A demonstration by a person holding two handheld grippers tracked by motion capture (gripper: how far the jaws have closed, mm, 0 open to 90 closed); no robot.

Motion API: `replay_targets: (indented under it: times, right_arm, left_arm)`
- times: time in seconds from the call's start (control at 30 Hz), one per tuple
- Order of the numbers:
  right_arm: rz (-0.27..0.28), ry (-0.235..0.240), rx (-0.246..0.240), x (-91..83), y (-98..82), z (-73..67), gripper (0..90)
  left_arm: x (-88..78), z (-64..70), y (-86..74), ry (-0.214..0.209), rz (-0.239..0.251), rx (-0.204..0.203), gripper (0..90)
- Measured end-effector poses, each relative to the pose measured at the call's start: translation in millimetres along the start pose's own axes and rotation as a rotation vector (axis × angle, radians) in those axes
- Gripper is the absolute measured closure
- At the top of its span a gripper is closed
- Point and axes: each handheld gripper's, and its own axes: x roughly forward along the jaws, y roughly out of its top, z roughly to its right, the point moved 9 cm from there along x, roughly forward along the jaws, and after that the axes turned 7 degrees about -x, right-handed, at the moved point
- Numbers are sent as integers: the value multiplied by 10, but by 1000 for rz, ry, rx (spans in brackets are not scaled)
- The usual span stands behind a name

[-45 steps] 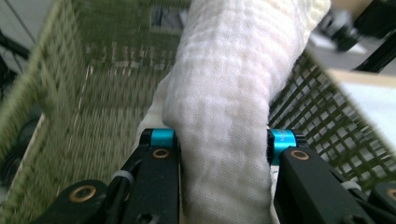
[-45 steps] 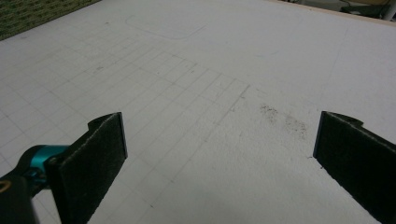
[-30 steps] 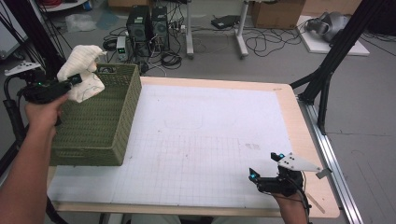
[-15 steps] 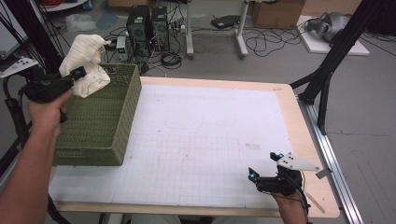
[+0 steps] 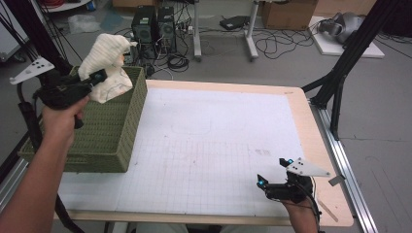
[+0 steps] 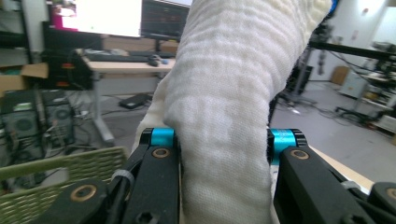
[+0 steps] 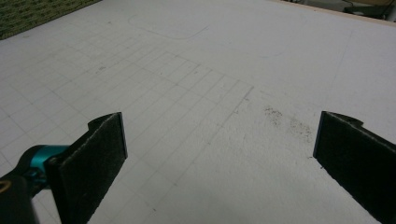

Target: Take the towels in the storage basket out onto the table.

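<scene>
Clamped around the white towel (image 5: 104, 65), the left gripper (image 5: 94, 80) is held above the green basket (image 5: 104, 128) at ten o'clock; lifting clear of the rim is advised. The right gripper (image 5: 274, 174) is seen wide open and empty.

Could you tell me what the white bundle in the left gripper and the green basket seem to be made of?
White bundle: soft fabric, probably a waffle-textured towel; matte, ribbed and dimpled surface.
Green basket: woven, wicker-like strands, possibly plastic or dyed fibre; an even, dull olive weave.
</scene>
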Motion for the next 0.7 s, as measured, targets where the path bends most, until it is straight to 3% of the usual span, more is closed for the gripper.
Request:
replay_targets:
  times: [0.2, 0.37, 0.5, 0.7]
  right_arm:
    - [-13, 10, -5, 50, -8, -31, 18]
    - [-14, 6, -4, 44, -6, -29, 19]
    - [-10, 1, -3, 29, -13, -7, 19]
    - [-1, -13, -5, -22, -7, 25, 18]
  left_arm:
    - [138, 290, -87, -91, -15, 14, 719]
    - [272, 576, -280, -166, -54, 37, 717]
    - [424, 796, -504, -221, -98, 40, 714]
    - [661, 1123, -962, -270, -166, 34, 710]
